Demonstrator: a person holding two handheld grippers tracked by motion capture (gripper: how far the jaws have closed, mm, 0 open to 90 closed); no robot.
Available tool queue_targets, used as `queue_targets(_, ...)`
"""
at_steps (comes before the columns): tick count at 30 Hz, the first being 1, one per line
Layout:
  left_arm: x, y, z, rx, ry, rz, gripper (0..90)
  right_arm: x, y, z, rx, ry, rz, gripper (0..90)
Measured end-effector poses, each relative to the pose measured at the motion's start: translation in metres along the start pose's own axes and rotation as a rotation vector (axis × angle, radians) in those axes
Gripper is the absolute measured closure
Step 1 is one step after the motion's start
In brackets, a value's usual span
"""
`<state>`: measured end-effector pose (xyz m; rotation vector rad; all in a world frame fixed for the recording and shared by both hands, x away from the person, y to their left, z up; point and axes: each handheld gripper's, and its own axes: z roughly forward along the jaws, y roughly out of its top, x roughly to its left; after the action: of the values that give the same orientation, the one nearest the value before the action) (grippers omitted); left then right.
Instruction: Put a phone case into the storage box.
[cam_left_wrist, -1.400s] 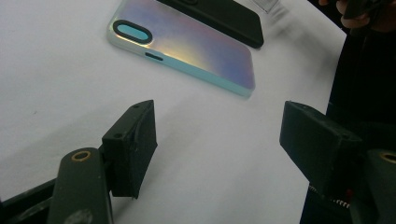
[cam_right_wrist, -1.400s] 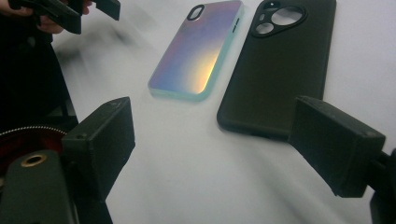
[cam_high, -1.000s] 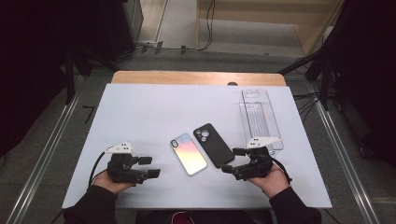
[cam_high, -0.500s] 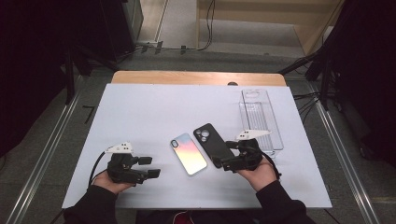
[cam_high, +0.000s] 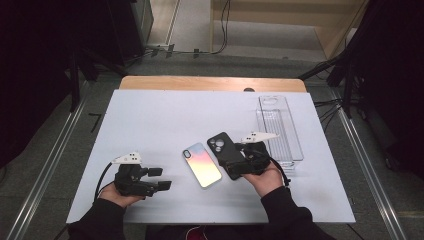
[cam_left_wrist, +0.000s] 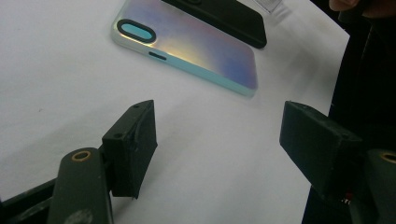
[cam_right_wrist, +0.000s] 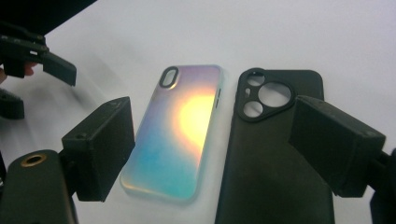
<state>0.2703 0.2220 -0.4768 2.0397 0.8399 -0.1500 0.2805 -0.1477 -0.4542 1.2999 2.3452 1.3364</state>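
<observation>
Two phone cases lie side by side in the middle of the white table (cam_high: 165, 115). One is iridescent (cam_high: 201, 164) (cam_left_wrist: 187, 44) (cam_right_wrist: 180, 130). The other is black (cam_high: 222, 147) (cam_right_wrist: 275, 154) (cam_left_wrist: 224, 14), with round camera holes. My right gripper (cam_high: 236, 165) (cam_right_wrist: 212, 121) hovers over the black case's near end, and its jaws stand apart on nothing. The right gripper view has both cases below the jaws. My left gripper (cam_high: 165, 178) (cam_left_wrist: 219, 126) rests open at the front left, pointing at the iridescent case with only bare table between its jaws.
A clear plastic tray (cam_high: 280, 131) stands at the right, just beyond the right hand. A wooden edge (cam_high: 210, 83) borders the table's far side. Metal rails run along both sides of the table.
My right gripper has moved left and away from the person, from beside the black case to over its near end. The left gripper and both cases have stayed put.
</observation>
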Motion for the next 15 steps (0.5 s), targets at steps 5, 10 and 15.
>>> queue_targets(5,0.0,0.0,0.0,-0.001,-0.001,-0.003,28.0,0.002,0.002,0.011,-0.008,-0.004,0.012,12.8)
queue_targets(10,0.001,0.0,0.0,-0.001,0.0,-0.007,28.0,0.005,0.009,0.022,0.004,-0.008,0.02,12.7)
queue_targets(15,0.001,0.0,-0.001,0.0,0.003,-0.015,28.0,0.01,0.016,0.03,0.026,-0.013,0.017,12.7)
